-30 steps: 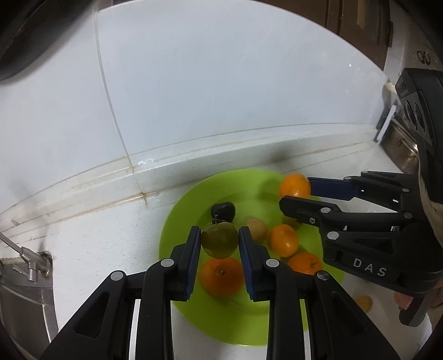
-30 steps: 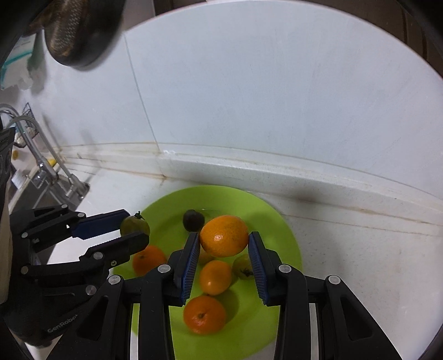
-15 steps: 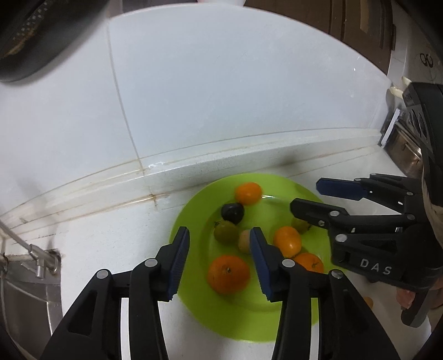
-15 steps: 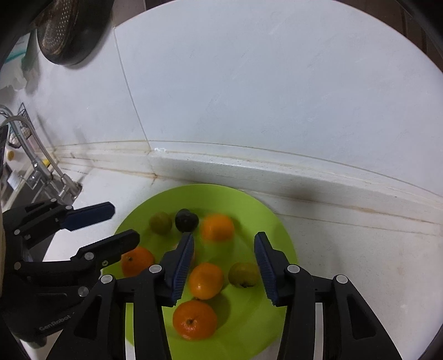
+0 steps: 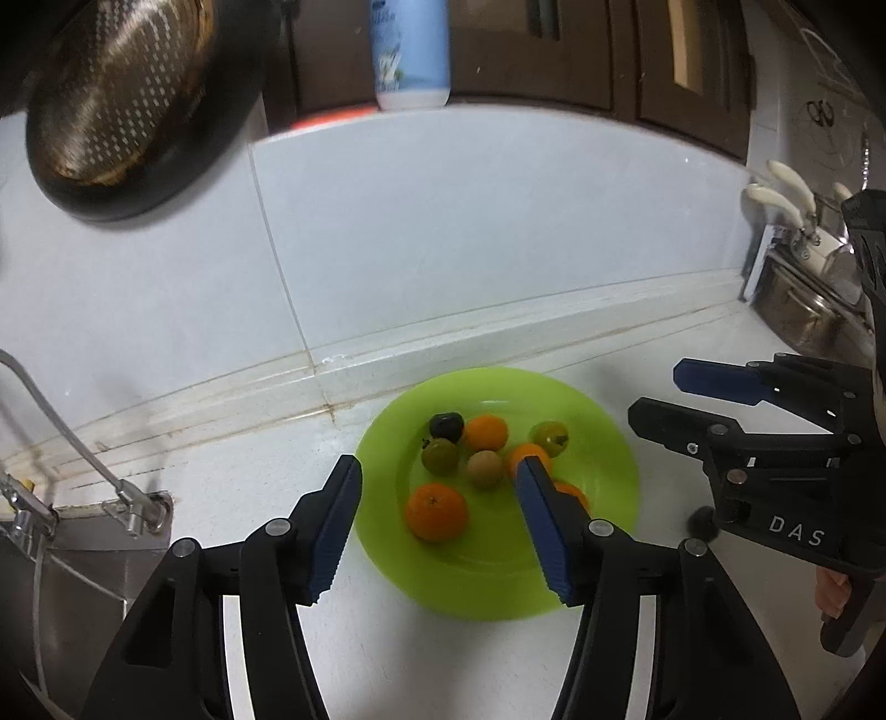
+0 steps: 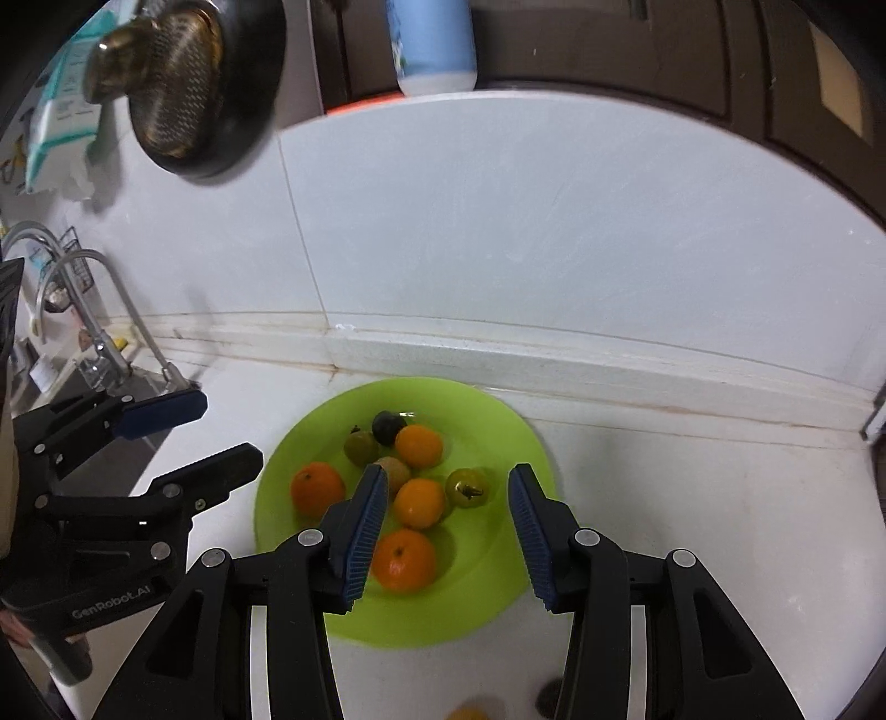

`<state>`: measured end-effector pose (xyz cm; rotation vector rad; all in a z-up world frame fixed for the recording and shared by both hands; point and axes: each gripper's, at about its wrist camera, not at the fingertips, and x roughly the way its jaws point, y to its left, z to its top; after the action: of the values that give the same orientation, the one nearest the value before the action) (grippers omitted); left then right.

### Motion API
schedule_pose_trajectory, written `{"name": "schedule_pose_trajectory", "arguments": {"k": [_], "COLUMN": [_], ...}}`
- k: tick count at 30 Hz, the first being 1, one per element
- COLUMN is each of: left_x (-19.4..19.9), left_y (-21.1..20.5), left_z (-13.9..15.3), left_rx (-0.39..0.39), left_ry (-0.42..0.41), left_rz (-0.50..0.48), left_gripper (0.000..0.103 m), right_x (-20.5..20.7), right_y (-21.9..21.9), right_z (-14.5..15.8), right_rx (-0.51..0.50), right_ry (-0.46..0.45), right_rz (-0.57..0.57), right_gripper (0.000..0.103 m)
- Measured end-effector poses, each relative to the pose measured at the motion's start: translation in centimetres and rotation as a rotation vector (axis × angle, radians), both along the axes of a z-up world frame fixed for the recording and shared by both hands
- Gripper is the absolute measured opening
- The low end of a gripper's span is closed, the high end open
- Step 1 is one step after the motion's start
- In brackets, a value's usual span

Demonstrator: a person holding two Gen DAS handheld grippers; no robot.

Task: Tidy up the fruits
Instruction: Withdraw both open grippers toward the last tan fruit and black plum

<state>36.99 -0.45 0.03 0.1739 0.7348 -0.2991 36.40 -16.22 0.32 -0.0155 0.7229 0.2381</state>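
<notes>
A lime-green plate (image 5: 498,581) (image 6: 487,559) lies on the white counter against the wall. Several fruits rest on it: oranges (image 5: 436,510) (image 6: 403,560), a dark plum (image 5: 446,425) (image 6: 389,426), a green fruit (image 5: 440,455) (image 6: 361,447), a brown one (image 5: 485,469) and a green tomato (image 5: 549,437) (image 6: 468,487). My left gripper (image 5: 437,462) hangs above the plate's near side, its jaws opening and holding nothing. My right gripper (image 6: 447,471) is open and empty above the plate. Each gripper shows in the other's view, the right (image 5: 656,390) and the left (image 6: 230,429).
A faucet (image 6: 111,310) and steel sink (image 5: 66,559) are to the left. A dark pan (image 5: 122,94) hangs on the wall, and a blue bottle (image 6: 432,39) stands on the ledge above. Steel containers (image 5: 797,310) stand at the right. A small dark fruit (image 5: 702,520) and a small orange one (image 6: 468,713) lie on the counter.
The left gripper let go of the green fruit and the right let go of an orange; both fruits now rest on the plate. Both grippers opened and drew back and up.
</notes>
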Motion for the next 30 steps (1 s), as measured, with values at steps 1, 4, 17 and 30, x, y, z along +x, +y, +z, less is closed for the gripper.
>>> {"name": "schedule_pose_trajectory", "arguments": {"k": [1, 4, 17, 30], "left_x": [-0.4, -1.9, -7.5, -9.9], "left_y": [0.0, 0.0, -2.5, -6.2], "left_z": [0.2, 0.9, 2.6, 1.1], "left_rx": [-0.006, -0.021, -0.067, -0.06], "left_ry": [-0.005, -0.022, -0.062, -0.059], "left_rz": [0.002, 0.009, -0.065, -0.094], "left_gripper": [0.06, 0.062, 0.071, 0.071], "right_x": [-0.5, -2.1, -8.1, -11.1], "right_y": [-0.1, -0.3, -2.9, -5.9], "right_z": [0.2, 1.0, 3.0, 1.7], "right_rx": [-0.003, -0.008, -0.022, -0.053], "right_ry": [-0.008, -0.033, -0.113, -0.101], "right_rz": [-0.001, 0.001, 0.006, 0.008], "right_gripper": [0.046, 0.048, 0.055, 0.055]}}
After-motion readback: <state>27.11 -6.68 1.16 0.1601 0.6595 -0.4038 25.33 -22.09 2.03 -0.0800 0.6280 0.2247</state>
